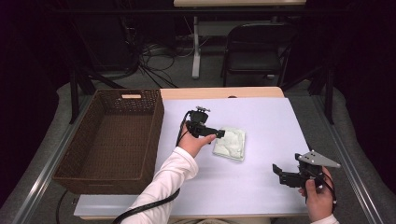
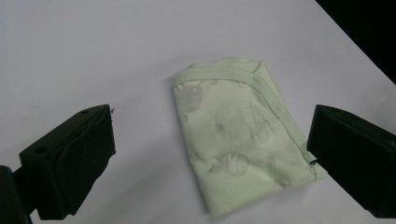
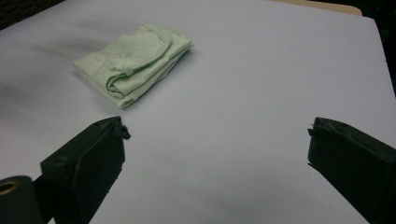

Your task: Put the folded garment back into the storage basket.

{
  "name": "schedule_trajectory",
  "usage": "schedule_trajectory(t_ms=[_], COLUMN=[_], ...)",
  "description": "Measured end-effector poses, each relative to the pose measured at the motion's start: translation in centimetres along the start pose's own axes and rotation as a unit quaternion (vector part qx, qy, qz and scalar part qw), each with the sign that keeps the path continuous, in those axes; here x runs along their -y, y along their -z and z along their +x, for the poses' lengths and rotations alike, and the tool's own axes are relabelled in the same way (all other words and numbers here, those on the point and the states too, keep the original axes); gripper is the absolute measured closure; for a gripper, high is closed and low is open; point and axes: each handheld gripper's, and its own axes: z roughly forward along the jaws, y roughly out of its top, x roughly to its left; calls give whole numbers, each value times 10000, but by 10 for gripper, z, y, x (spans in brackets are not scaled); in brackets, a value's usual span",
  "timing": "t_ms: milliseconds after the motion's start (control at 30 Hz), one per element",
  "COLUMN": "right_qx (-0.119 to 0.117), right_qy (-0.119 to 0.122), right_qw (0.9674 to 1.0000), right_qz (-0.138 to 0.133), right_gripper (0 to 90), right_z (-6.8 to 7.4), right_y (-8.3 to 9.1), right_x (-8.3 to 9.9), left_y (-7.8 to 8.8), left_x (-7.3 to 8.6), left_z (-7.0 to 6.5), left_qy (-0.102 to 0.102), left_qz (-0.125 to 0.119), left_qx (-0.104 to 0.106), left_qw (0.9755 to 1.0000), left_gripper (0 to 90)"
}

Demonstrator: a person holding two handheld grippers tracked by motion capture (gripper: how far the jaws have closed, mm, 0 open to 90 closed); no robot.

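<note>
Left gripper [image 1: 219, 134] is out mid-table at the end of a white-sleeved forearm, pointing toward three o'clock, jaws spread wide. Right gripper [image 1: 279, 172] sits low at five o'clock, gripped in the right hand [image 1: 318, 198], pointing toward nine o'clock, jaws wide apart too.
</note>
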Motion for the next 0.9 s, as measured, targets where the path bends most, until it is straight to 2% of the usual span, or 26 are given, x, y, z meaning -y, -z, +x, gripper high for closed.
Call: schedule_trajectory(t_ms=[133,233,533,733,900], right_qx=[-14,-27,-31,-36,-43], right_qy=[30,14,54,59,58], right_qw=[10000,10000,10000,10000,10000], right_qz=[24,22,41,64,57], right_gripper=[37,41,42,46,49], right_z=[-1,0,0,0,0], right_y=[0,-1,-2,-2,-2], right_x=[0,0,0,0,0], left_y=[-5,-9,-21,-31,-36], left_x=[2,4,11,15,17], left_z=[1,1,2,2,2], left_qy=[-5,-41,-27,2,106], left_qz=[85,27,68,107,109], left_qx=[61,13,59,54,35], left_qw=[9999,10000,10000,9999,9999], left_gripper=[12,13,73,150,202])
